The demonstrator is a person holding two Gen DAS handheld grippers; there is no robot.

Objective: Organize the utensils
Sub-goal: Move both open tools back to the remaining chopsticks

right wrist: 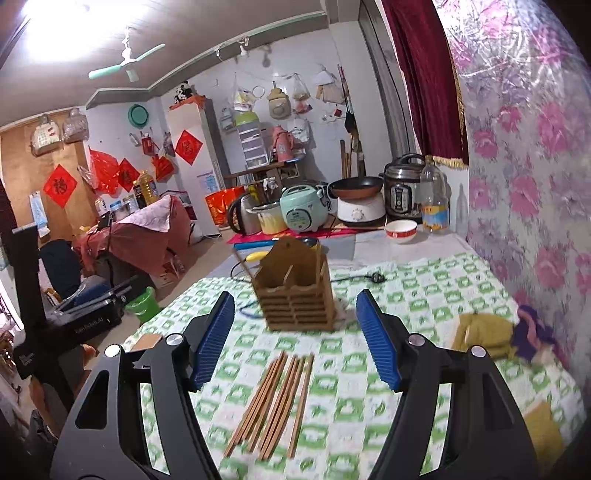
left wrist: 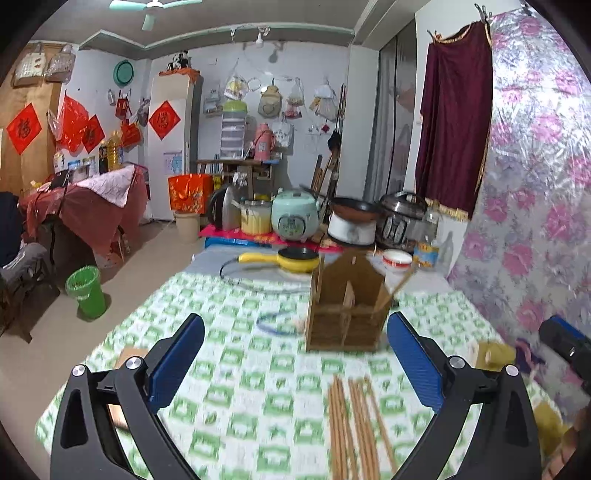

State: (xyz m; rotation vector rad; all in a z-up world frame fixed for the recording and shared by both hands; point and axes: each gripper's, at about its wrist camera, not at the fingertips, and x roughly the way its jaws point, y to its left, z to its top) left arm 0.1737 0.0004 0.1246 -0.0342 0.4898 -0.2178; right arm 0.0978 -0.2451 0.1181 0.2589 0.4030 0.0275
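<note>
Chopsticks (right wrist: 275,400), slim brown wood, lie bundled below both wide-open, empty tools.

Room evenly bright indoors, ceiling lamp (right wrist: 51,26) blown out to white glare in right wrist view; strong fisheye bending with black vignette at corners; motion blur smears tablecloth (left wrist: 236,369), chopsticks (left wrist: 351,424) and wooden holder (left wrist: 347,314), far wall sharper.

Far wall: pale, hung with bags and red diamond papers (right wrist: 188,146).
Ceiling: green-bladed fan (right wrist: 126,66), bright lamp glare up left.
Right side: floral sheeting (left wrist: 535,192), maroon curtain (left wrist: 454,122).
Ahead: white fridge (left wrist: 173,147), cookers.
Floor: beige; green bin (left wrist: 85,292) off left.
</note>
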